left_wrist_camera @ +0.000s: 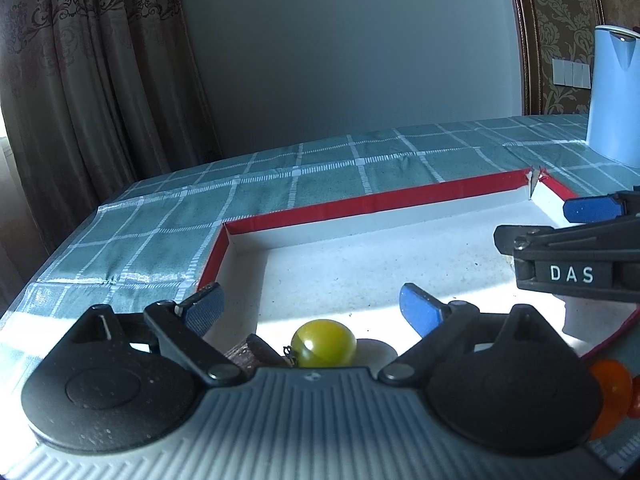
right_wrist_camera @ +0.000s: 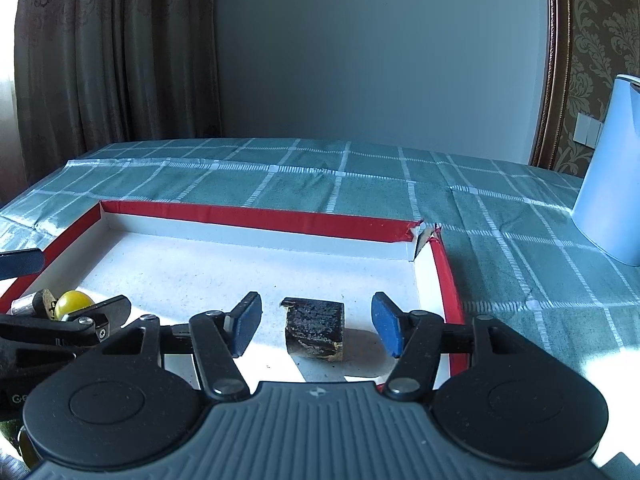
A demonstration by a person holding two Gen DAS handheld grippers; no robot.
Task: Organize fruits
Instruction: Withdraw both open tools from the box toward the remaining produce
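A shallow red-rimmed white tray (left_wrist_camera: 372, 202) lies on the checked tablecloth and also shows in the right wrist view (right_wrist_camera: 256, 216). In the left wrist view my left gripper (left_wrist_camera: 316, 308) is open over the tray, with a yellow-green tomato (left_wrist_camera: 323, 343) lying between and just below its fingers, beside a dark brown chunk (left_wrist_camera: 252, 352). In the right wrist view my right gripper (right_wrist_camera: 316, 326) is open around a dark cut piece (right_wrist_camera: 314, 328) resting on the tray floor, not touching it. The tomato (right_wrist_camera: 72, 302) shows at the left there. The right gripper's side (left_wrist_camera: 576, 268) crosses the left wrist view.
A pale blue kettle (left_wrist_camera: 616, 96) stands on the table at the back right, seen also in the right wrist view (right_wrist_camera: 612, 176). Orange and red tomatoes (left_wrist_camera: 612, 392) lie outside the tray's near right corner. Curtains hang at the left behind the table edge.
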